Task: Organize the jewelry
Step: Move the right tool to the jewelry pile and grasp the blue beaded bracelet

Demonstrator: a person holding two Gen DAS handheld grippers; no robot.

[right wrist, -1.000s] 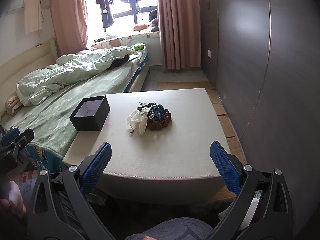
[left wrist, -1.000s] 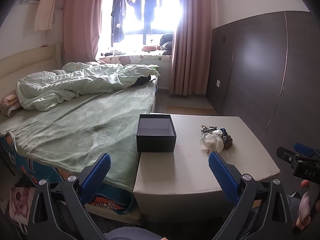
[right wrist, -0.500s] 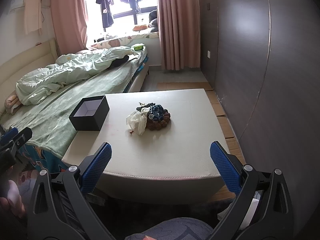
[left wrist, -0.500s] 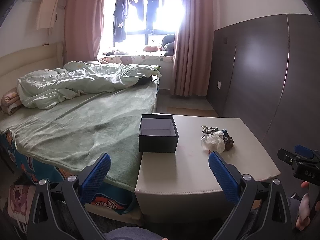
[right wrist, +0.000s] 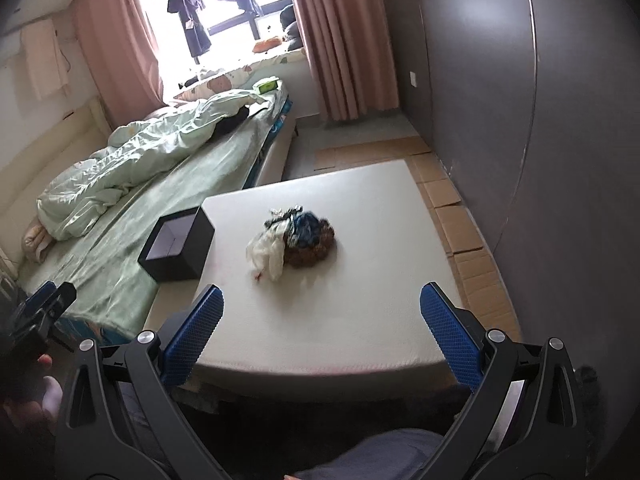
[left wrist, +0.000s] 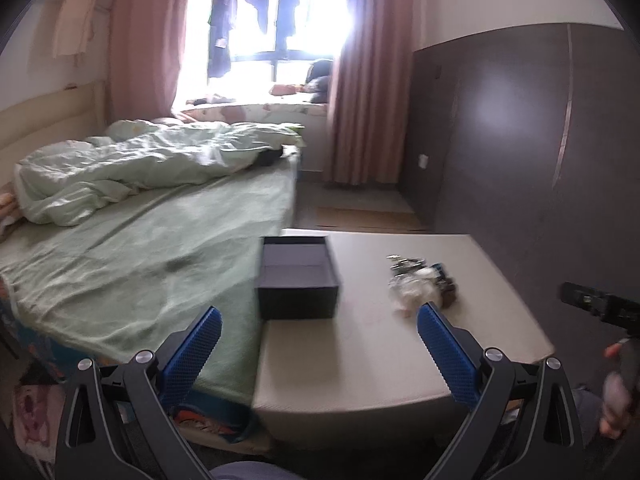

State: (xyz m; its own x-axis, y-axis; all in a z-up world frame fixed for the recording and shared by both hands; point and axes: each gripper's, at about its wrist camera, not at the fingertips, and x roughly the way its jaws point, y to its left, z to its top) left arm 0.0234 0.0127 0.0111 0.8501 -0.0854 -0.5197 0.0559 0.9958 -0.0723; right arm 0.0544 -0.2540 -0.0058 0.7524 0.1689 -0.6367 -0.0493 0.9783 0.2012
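Nothing is sorted yet: the jewelry pile (right wrist: 298,236) lies ahead of the wide, empty right gripper (right wrist: 320,336); the box (left wrist: 298,284) ahead of the wide left gripper (left wrist: 318,346) is empty.

One black open box (right wrist: 178,245) sits at about nine o'clock on the one pale table (right wrist: 360,312), and one tangled heap of jewelry (right wrist: 294,238) lies near the table's middle; the pieces in it are too blurred to count. Two grippers show, the left gripper (left wrist: 318,354) and the right gripper (right wrist: 320,338), each with two blue fingers spread wide. At ten o'clock lies one bed (right wrist: 132,216) with one green quilt (right wrist: 132,160), and two pink curtains (right wrist: 340,36) flank one window (right wrist: 224,4) at twelve
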